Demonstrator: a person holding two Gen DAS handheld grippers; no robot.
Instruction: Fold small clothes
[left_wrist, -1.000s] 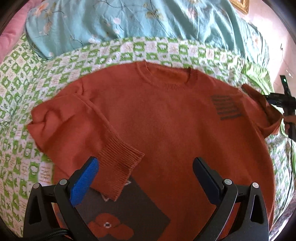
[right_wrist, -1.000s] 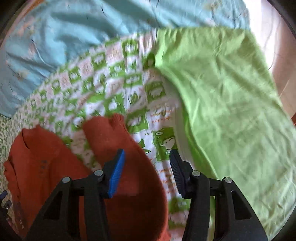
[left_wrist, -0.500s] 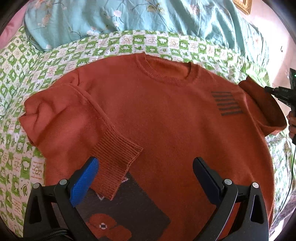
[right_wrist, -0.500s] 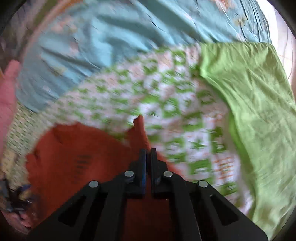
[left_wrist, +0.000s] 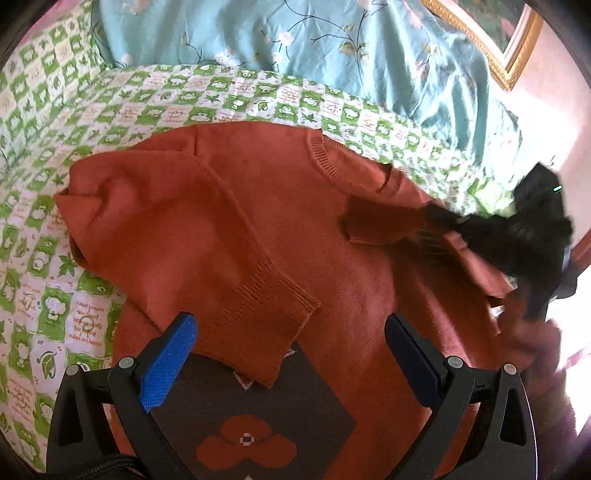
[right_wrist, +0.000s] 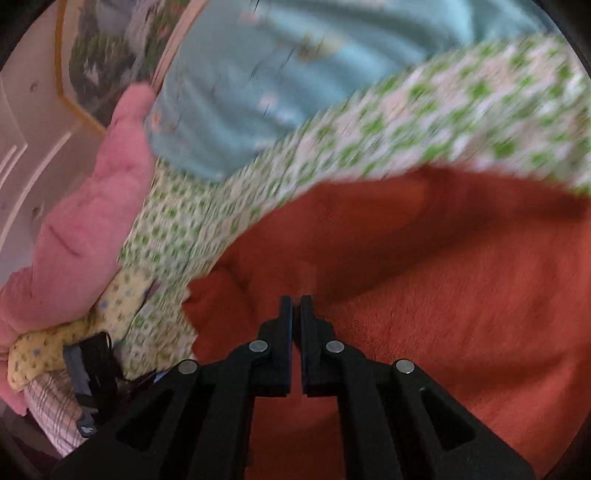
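Nearest, the left hand-held gripper (left_wrist: 288, 365) hangs spread wide and empty over the orange sweater's (left_wrist: 369, 295) dark flower patch (left_wrist: 251, 424). Beyond it, one cuffed sleeve (left_wrist: 207, 243) lies folded across the chest. Farther right, the right hand-held gripper (right_wrist: 296, 306), pressed together, pinches the other sleeve (left_wrist: 384, 221) above the sweater, which lies flat on the green-checked bed (left_wrist: 147, 110).

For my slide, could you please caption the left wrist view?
Open left gripper hovers over an orange sweater, one sleeve folded in, while the right gripper drags the other across.

Rust-orange sweater (left_wrist: 369, 295) on green-checked sheet (left_wrist: 110, 110).
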